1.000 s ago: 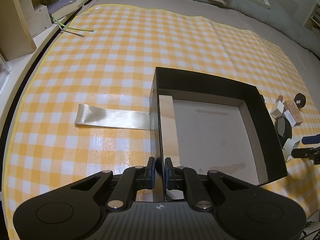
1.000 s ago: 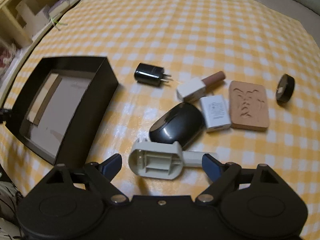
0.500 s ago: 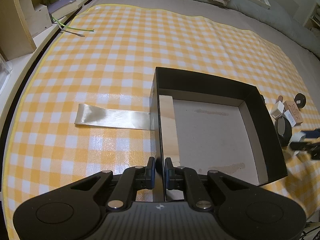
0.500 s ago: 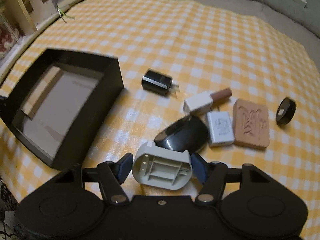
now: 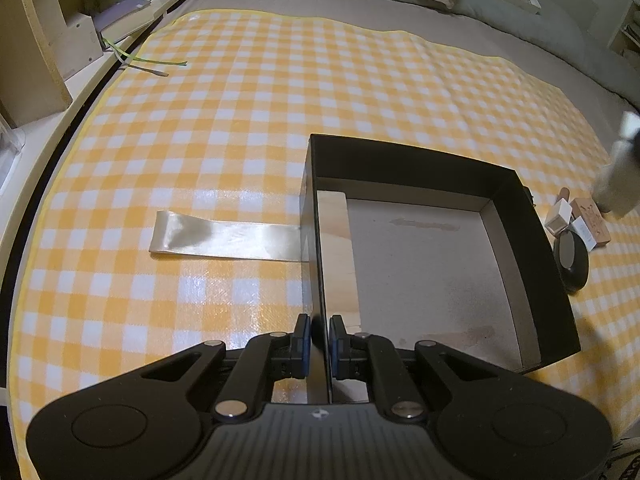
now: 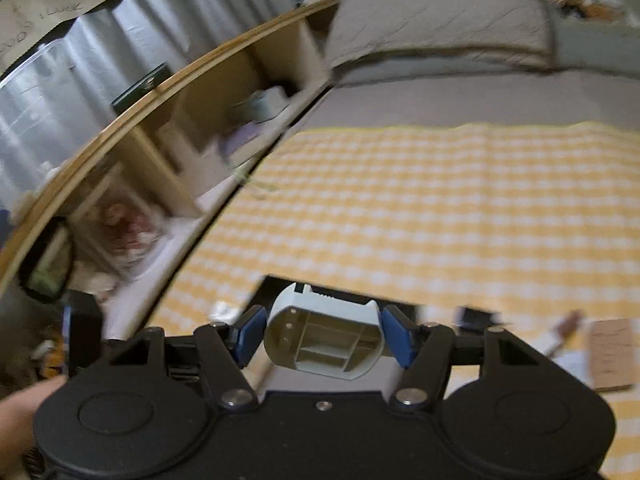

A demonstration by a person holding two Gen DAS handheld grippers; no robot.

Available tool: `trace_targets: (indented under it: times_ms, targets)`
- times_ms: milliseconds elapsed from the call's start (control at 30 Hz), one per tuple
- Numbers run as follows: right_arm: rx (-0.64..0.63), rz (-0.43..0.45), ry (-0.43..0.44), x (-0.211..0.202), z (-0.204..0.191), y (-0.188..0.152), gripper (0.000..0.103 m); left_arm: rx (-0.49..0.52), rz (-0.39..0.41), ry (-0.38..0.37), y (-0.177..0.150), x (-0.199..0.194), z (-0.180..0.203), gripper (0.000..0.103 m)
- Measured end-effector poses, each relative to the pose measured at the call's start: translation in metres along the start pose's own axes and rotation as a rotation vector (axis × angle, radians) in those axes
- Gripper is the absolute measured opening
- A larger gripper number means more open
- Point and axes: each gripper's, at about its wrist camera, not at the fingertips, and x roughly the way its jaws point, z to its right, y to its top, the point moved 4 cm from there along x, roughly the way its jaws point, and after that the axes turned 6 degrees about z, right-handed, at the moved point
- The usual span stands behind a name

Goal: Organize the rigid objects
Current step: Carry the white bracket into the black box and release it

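My left gripper [image 5: 319,340] is shut on the near left wall of the black box [image 5: 532,240], which sits open on the yellow checked cloth. Only a strip of pale card [image 5: 336,256] lies inside the box. My right gripper [image 6: 323,340] is shut on the white plastic holder [image 6: 324,338] and holds it lifted above the cloth, with the box's far edge [image 6: 392,299] just behind it. The lifted holder shows as a white blur at the right edge of the left wrist view [image 5: 620,176].
A black mouse [image 5: 572,260], a white tube [image 5: 560,216] and a tan carved block [image 5: 592,220] lie right of the box. A silver ribbon [image 5: 224,236] lies left of it. A black charger [image 6: 476,316] and the tan block [image 6: 610,354] show blurred. Shelves [image 6: 180,152] line the left.
My right gripper closed on the white holder, lifted it off the cloth and swung up and left toward the box. My left gripper has kept still on the box wall.
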Motion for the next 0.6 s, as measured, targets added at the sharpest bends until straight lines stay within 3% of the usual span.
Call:
trace_targets:
  times_ms: [100, 300, 600]
  targets:
    - [-0.008, -0.068, 0.017, 0.034, -0.018, -0.003, 0.065, 0.001, -0.001, -0.001, 0.001, 0.0, -0.001, 0.011]
    - [0.004, -0.218, -0.045, 0.102, -0.025, -0.027, 0.065, 0.009, 0.001, -0.006, 0.0, 0.0, -0.002, 0.012]
    - [0.027, -0.284, -0.147, 0.162, -0.013, -0.035, 0.066, 0.0, -0.007, -0.018, 0.002, 0.002, -0.004, 0.012]
